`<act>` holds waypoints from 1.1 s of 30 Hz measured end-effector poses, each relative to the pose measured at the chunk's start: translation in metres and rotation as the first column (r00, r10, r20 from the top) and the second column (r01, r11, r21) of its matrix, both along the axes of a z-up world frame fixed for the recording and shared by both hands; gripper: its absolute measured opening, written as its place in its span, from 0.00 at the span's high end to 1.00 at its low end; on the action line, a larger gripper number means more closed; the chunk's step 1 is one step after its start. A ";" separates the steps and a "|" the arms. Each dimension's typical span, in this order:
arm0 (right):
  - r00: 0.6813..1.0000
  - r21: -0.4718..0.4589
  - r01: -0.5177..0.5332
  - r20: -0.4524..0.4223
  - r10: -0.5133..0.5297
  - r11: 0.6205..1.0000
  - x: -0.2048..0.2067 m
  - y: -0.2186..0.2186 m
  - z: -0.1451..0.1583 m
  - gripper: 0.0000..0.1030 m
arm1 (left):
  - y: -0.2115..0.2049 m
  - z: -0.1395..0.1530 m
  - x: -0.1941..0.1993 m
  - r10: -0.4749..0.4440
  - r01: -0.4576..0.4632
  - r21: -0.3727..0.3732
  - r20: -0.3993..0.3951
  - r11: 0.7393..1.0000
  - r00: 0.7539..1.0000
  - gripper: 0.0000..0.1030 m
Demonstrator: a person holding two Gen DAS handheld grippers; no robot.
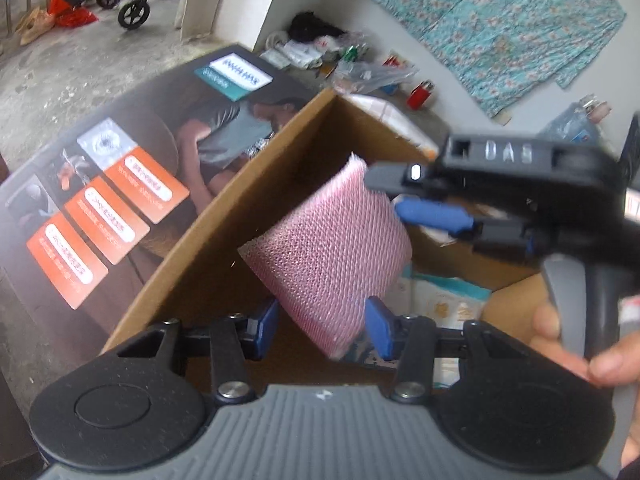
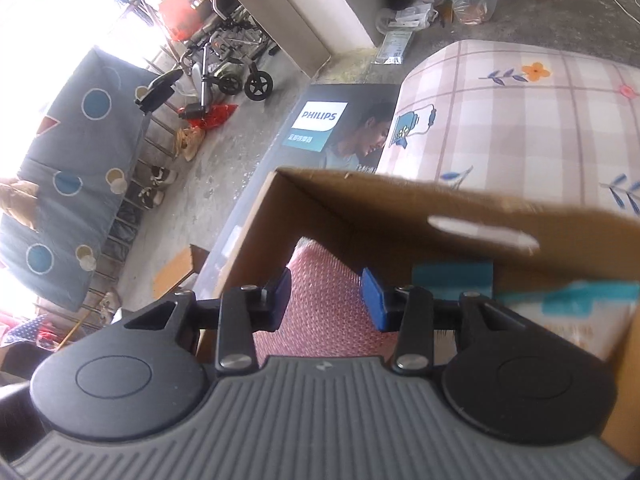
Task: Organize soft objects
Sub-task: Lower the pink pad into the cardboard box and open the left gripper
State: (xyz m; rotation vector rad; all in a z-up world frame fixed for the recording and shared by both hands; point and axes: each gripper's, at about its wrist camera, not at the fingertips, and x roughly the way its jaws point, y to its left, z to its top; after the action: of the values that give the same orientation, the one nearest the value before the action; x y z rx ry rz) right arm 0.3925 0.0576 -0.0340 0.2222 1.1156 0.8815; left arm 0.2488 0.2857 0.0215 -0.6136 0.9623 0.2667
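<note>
A pink mesh-covered sponge [image 1: 328, 256] hangs tilted over the open cardboard box [image 1: 192, 240]. My left gripper [image 1: 322, 326] is shut on the sponge's lower end. My right gripper [image 1: 394, 196] comes in from the right with its blue-padded fingers open beside the sponge's upper right corner. In the right wrist view the right gripper [image 2: 326, 296] is open, with the sponge [image 2: 320, 304] between and below its fingers, inside the box wall [image 2: 400, 216]. White and teal packets [image 1: 444, 300] lie in the box.
The box stands against a dark Philips carton [image 1: 120, 168] on a concrete floor. A checked pillow [image 2: 520, 120] lies behind the box. Bags and bottles [image 1: 352, 60], a teal floral cloth [image 1: 500, 20] and a wheelchair [image 2: 236, 64] sit further off.
</note>
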 end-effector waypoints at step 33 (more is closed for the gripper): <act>0.991 -0.035 0.064 -0.112 -0.068 0.997 0.012 -0.008 -0.063 0.64 | -0.009 -0.023 -0.003 0.000 0.008 0.062 -0.129 0.998 0.992 0.51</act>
State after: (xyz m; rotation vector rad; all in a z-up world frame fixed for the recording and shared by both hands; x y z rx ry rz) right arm 0.4043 0.0498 -0.0970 0.2848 1.2200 0.7996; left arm 0.2460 0.2763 -0.0019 -0.5418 1.0752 0.3345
